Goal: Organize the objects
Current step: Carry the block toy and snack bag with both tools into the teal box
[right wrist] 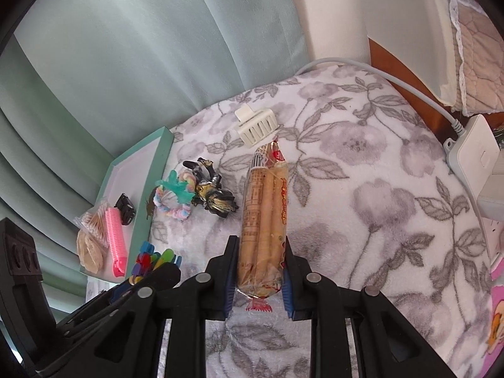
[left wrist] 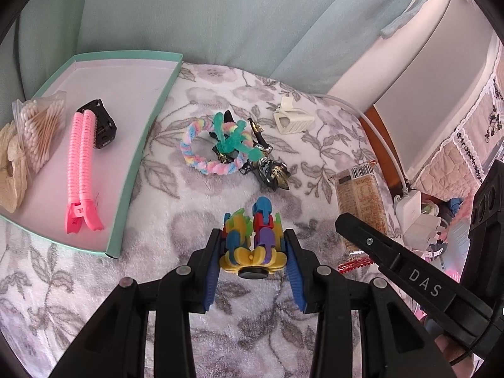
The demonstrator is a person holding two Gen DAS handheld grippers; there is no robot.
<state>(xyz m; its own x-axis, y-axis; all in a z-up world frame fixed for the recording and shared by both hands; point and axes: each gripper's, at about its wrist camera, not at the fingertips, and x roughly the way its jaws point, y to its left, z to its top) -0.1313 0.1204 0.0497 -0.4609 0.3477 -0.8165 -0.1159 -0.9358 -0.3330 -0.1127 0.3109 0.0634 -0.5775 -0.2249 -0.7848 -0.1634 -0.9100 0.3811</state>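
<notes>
My left gripper (left wrist: 253, 236) is shut on a multicoloured plastic block toy (left wrist: 252, 236) over the floral blanket. My right gripper (right wrist: 260, 245) is shut on a long packet of wafer rolls (right wrist: 264, 217) that lies on the blanket; the packet also shows in the left wrist view (left wrist: 362, 198). The mint tray (left wrist: 141, 145) at the left holds a pink hair clip (left wrist: 82, 170), a small black object (left wrist: 100, 123), a bag of cotton swabs (left wrist: 37, 126) and a beige piece (left wrist: 9, 170). A pastel braided ring (left wrist: 204, 145) with a teal figure (left wrist: 233, 138) and a black-gold figure (left wrist: 271, 170) lie beyond.
A white hair claw (left wrist: 291, 119) lies at the back of the blanket. A white power strip (right wrist: 475, 151) with a cable (right wrist: 378, 75) sits at the right edge. Green curtain fabric (right wrist: 126, 63) hangs behind the tray.
</notes>
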